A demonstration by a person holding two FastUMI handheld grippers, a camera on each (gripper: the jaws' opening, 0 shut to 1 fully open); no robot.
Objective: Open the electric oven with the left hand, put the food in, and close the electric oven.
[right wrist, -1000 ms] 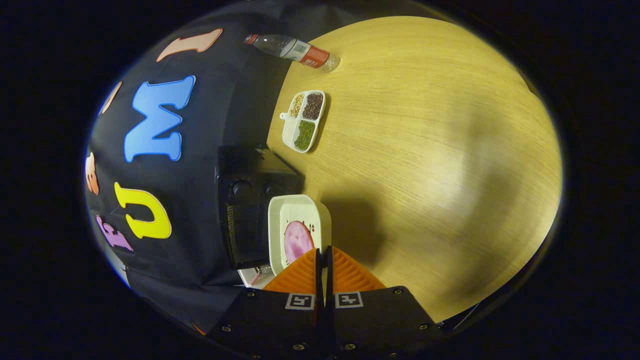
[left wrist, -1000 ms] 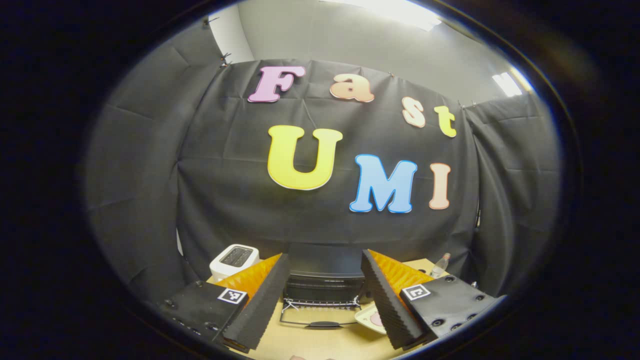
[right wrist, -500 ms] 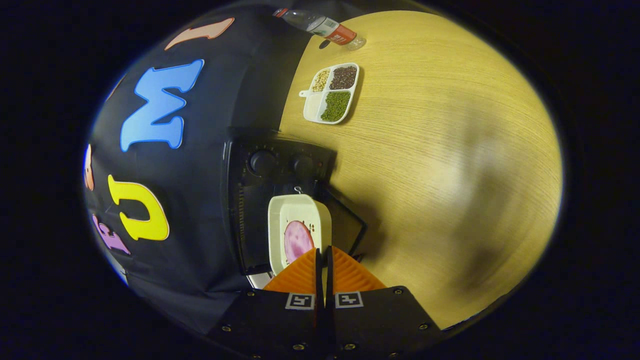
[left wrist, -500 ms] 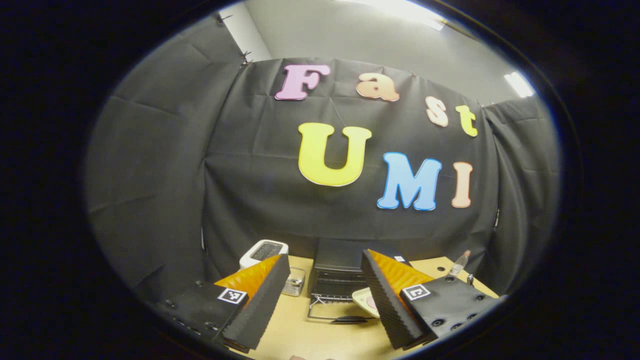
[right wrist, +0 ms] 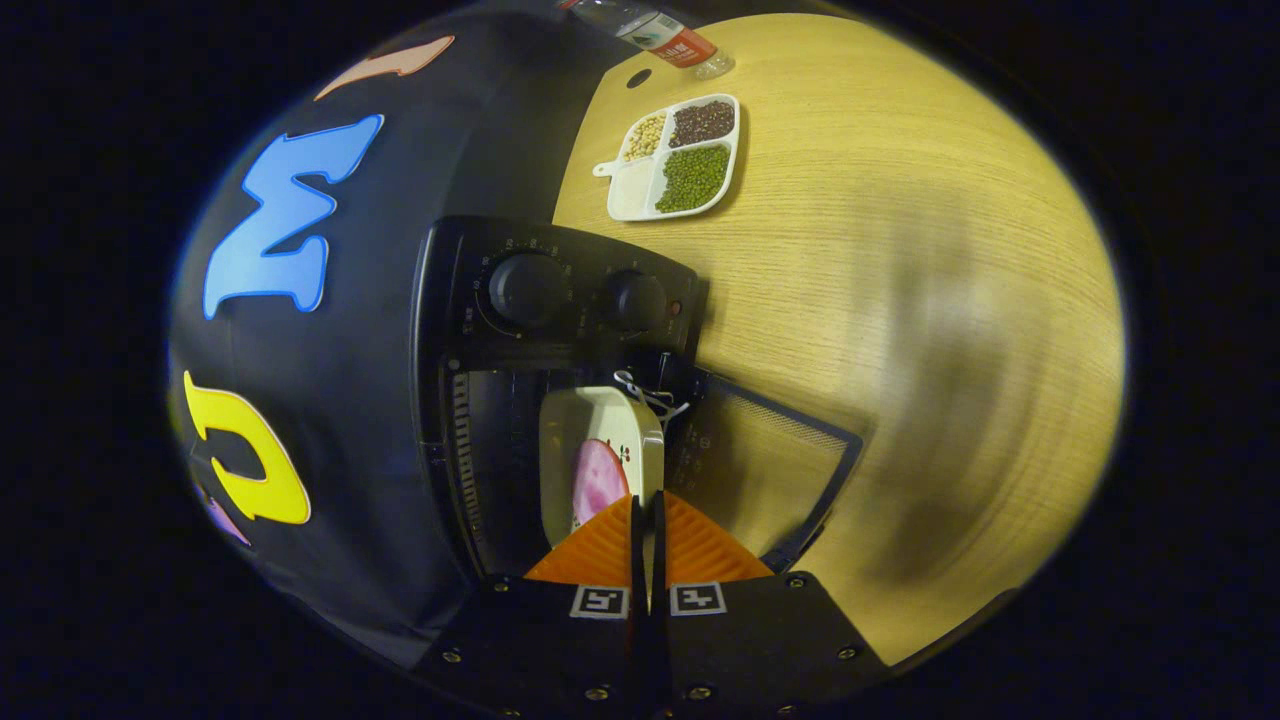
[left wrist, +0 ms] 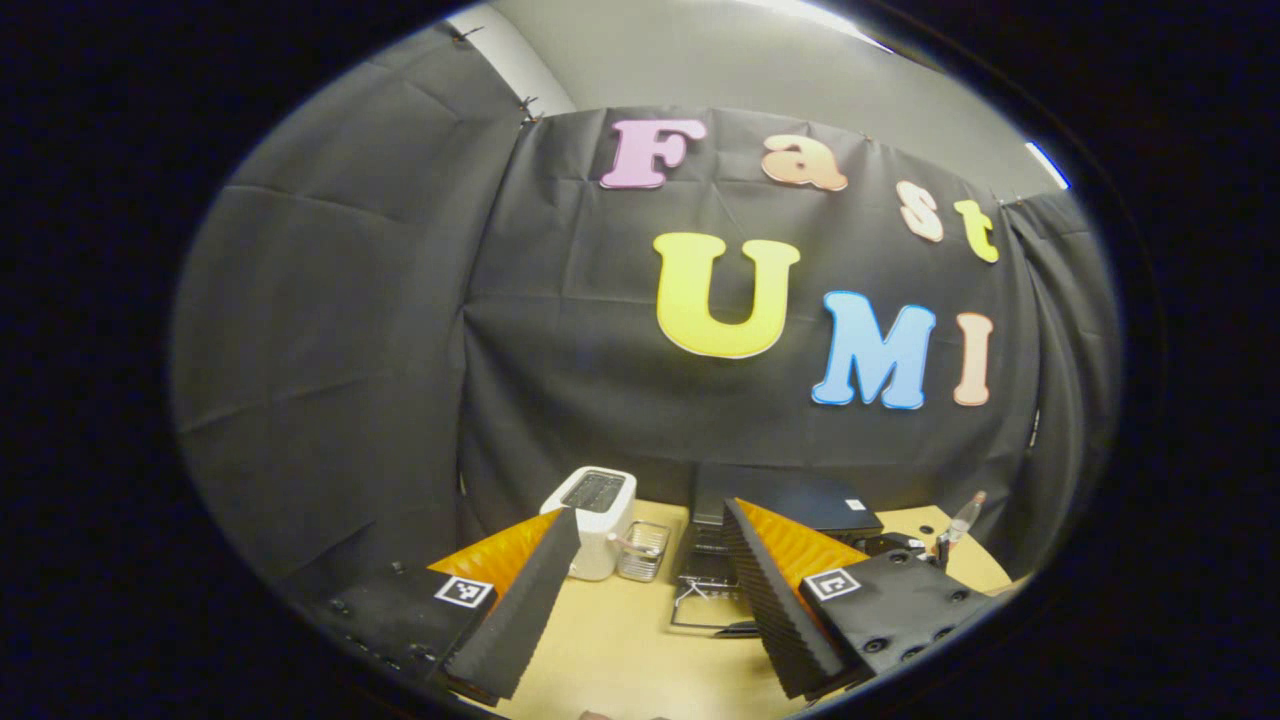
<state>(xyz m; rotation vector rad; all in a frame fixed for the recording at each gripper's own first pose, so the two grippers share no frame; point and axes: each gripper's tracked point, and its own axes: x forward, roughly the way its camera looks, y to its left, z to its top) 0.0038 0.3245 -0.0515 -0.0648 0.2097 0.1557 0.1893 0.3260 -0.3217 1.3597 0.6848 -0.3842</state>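
Right gripper [right wrist: 645,515] clenched on rim of white rectangular ceramic dish [right wrist: 600,440] carrying pink meat slice [right wrist: 597,480], at black electric oven [right wrist: 520,330] mouth, door down. Likely rigid, breakable, slick; rim hold suits. Left gripper [left wrist: 640,590] released above wooden counter [left wrist: 610,650].

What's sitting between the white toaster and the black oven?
In the left gripper view, a small clear container sits on the table between the toaster and the oven, close beside the toaster.

left gripper [left wrist: 640,590] hung open above the table [left wrist: 610,660]
a white toaster [left wrist: 598,508] stood beside the black oven [left wrist: 780,500], door down.
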